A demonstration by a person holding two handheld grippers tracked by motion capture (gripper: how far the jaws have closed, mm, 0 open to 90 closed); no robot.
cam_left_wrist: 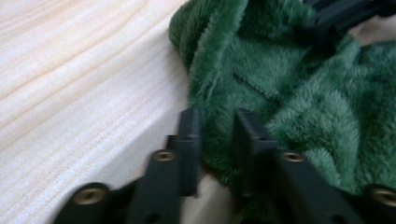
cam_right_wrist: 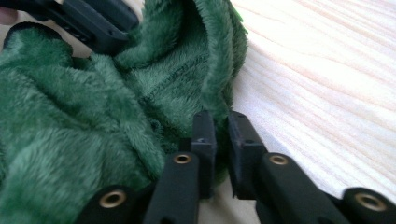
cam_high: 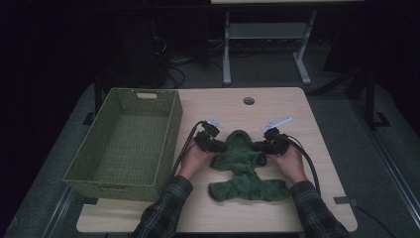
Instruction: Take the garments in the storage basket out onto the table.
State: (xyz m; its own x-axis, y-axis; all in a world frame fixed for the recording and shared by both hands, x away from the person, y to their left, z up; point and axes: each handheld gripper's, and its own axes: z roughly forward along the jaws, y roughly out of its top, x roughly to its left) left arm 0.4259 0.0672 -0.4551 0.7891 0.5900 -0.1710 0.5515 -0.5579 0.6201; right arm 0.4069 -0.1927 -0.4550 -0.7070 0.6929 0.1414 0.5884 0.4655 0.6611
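Observation:
A fuzzy dark green cloth (cam_high: 243, 171) lies crumpled on the pale wooden table (cam_high: 218, 104), in front of the person. My left gripper (cam_high: 218, 147) sits at the cloth's left edge and my right gripper (cam_high: 262, 146) at its right edge, each held in a hand. In the left gripper view the jaws (cam_left_wrist: 217, 135) are nearly together with a fold of the green cloth (cam_left_wrist: 289, 93) pinched between them. In the right gripper view the jaws (cam_right_wrist: 222, 140) stand close together on the cloth's (cam_right_wrist: 70, 116) edge. Each view shows the other gripper across the cloth.
A green woven basket (cam_high: 114, 191) with nothing in it stands on the table's left side, close to my left hand. A round cable hole (cam_high: 248, 100) sits near the far edge. Bare wood lies beyond and right of the cloth. The room behind is dark.

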